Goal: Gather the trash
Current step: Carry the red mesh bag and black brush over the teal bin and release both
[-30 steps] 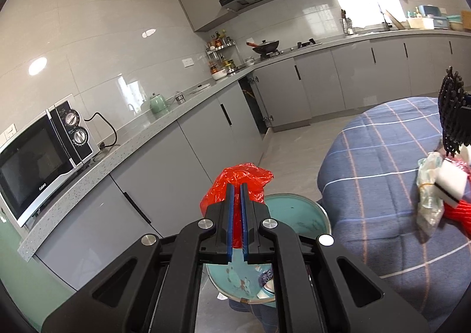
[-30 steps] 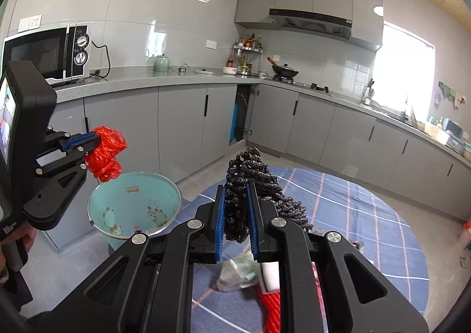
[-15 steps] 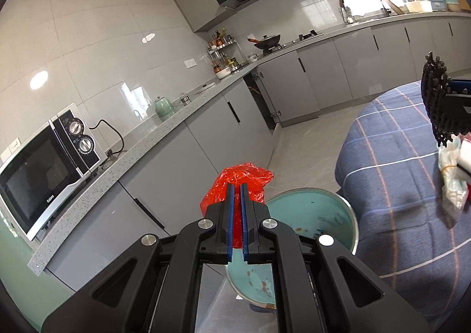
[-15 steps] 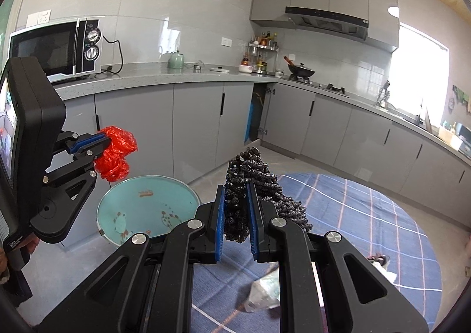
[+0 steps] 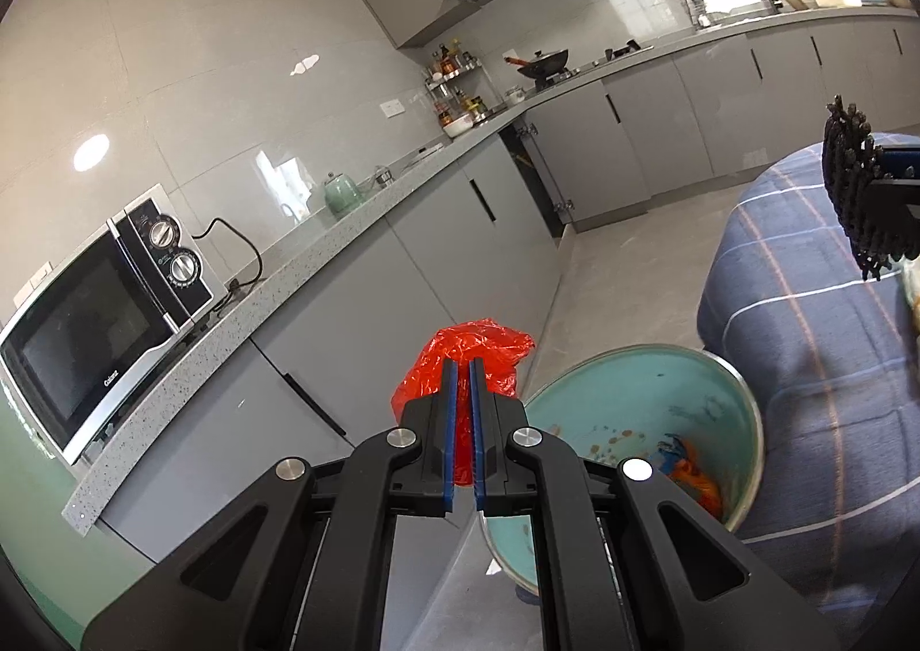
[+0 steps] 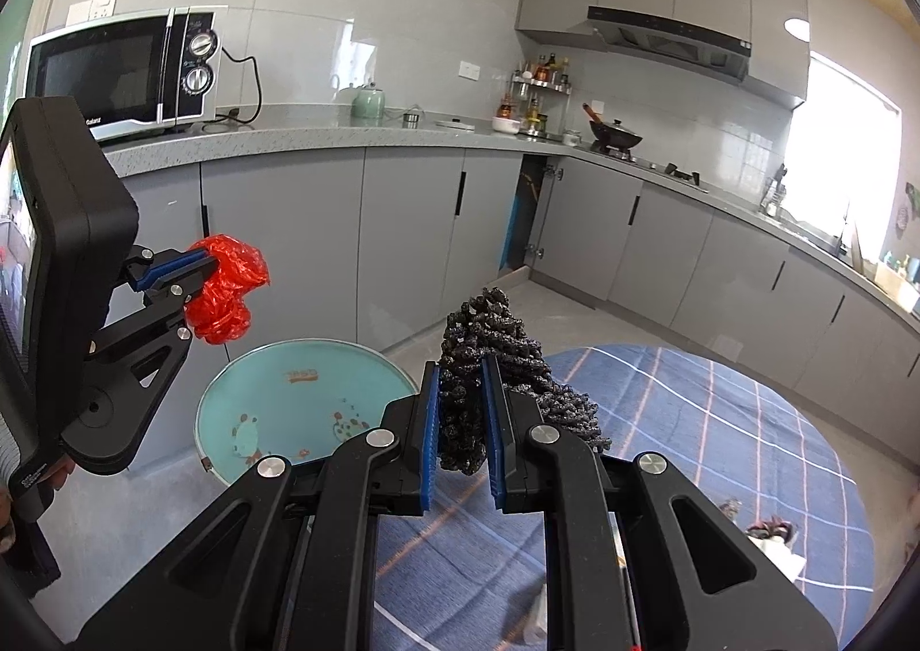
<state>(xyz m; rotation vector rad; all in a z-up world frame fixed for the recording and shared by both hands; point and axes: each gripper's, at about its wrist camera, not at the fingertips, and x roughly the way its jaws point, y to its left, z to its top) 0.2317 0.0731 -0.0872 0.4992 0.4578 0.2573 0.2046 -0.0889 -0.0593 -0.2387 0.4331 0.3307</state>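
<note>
My left gripper (image 5: 460,366) is shut on a crumpled red plastic bag (image 5: 468,346), held just left of a teal bin's rim (image 5: 632,349). Orange and blue scraps (image 5: 690,473) lie inside the bin. In the right wrist view my right gripper (image 6: 460,366) is shut on a black knobbly lump (image 6: 489,329), over the edge of the blue plaid table (image 6: 719,421) beside the bin (image 6: 276,403). There the left gripper (image 6: 195,263) holds the red bag (image 6: 227,294) above the bin's far left rim. The left wrist view catches the black lump (image 5: 851,191) at the right edge.
A grey counter with a microwave (image 5: 98,329), a green kettle (image 5: 342,191) and a wok runs along the wall above grey cabinets. One cabinet door stands ajar (image 6: 529,214). Small scraps (image 6: 770,527) lie on the tablecloth. Bare floor lies between the cabinets and the table.
Both grippers have moved left, away from the table's middle and closer to the bin, each still holding its load. The bin looks larger and the table scraps have slid right.
</note>
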